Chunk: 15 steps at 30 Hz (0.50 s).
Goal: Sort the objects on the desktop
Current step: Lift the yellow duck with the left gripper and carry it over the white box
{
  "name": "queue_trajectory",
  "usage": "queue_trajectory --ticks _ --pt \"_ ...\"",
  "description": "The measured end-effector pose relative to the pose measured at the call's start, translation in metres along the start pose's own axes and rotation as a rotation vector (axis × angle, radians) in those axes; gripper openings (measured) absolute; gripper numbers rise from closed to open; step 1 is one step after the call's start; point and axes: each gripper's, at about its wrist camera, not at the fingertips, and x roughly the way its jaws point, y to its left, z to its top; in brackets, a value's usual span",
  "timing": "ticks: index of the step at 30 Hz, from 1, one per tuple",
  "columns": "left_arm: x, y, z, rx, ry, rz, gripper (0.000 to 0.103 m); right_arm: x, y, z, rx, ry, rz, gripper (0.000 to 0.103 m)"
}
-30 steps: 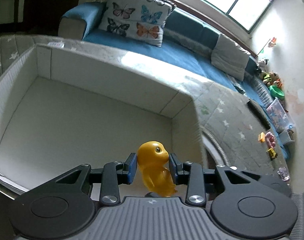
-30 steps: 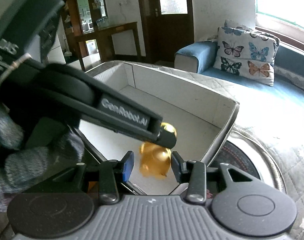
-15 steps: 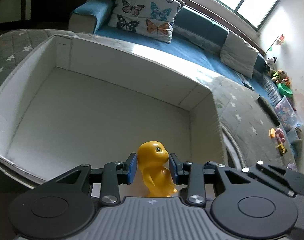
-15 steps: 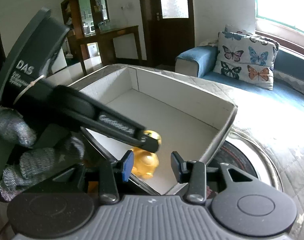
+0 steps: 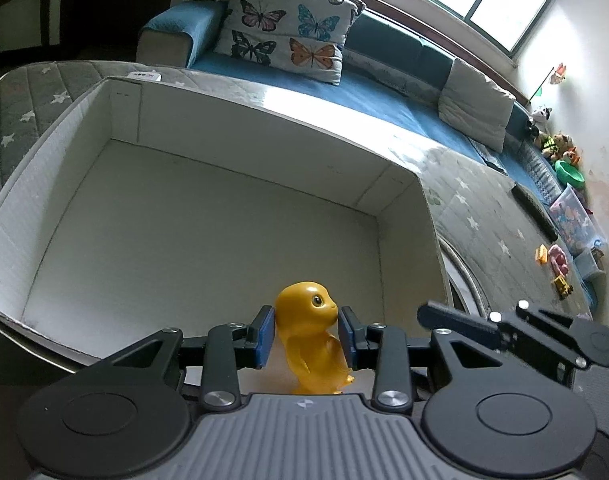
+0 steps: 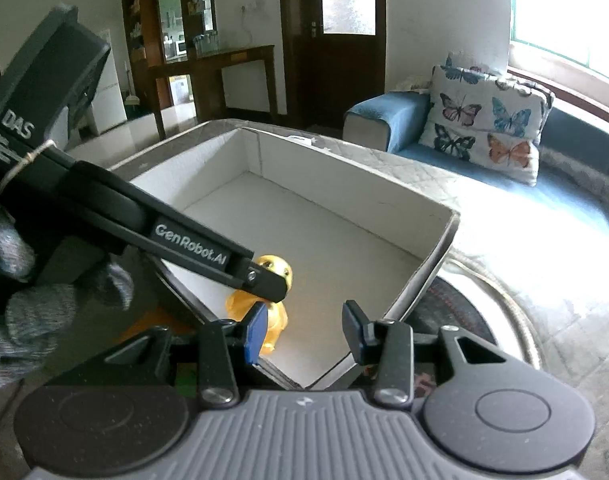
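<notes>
My left gripper [image 5: 306, 336] is shut on a yellow toy figure [image 5: 310, 344], pads against its head, and holds it over the near part of a white cardboard box [image 5: 208, 236]. In the right wrist view the figure [image 6: 274, 316] hangs inside the box [image 6: 344, 200] near its front corner, with the left gripper's black finger [image 6: 264, 278] across its head. My right gripper [image 6: 302, 334] is open and empty, just above the box's near edge, to the right of the figure.
The box sits on a grey star-patterned quilted cover [image 5: 484, 220]. Small toys [image 5: 552, 260] lie at its far right. A blue sofa with a butterfly pillow [image 5: 284, 36] stands behind. A round dark mat [image 6: 456, 312] lies right of the box.
The left gripper has moved forward over the box with the figure held. The right gripper has shifted slightly and now shows at the right of the left wrist view.
</notes>
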Motion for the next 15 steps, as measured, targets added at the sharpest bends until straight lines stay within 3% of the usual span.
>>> queue_trajectory --ticks 15 --pt "-0.005 -0.020 -0.015 -0.007 0.022 -0.035 0.036 0.002 0.001 -0.005 -0.035 0.004 -0.071 0.042"
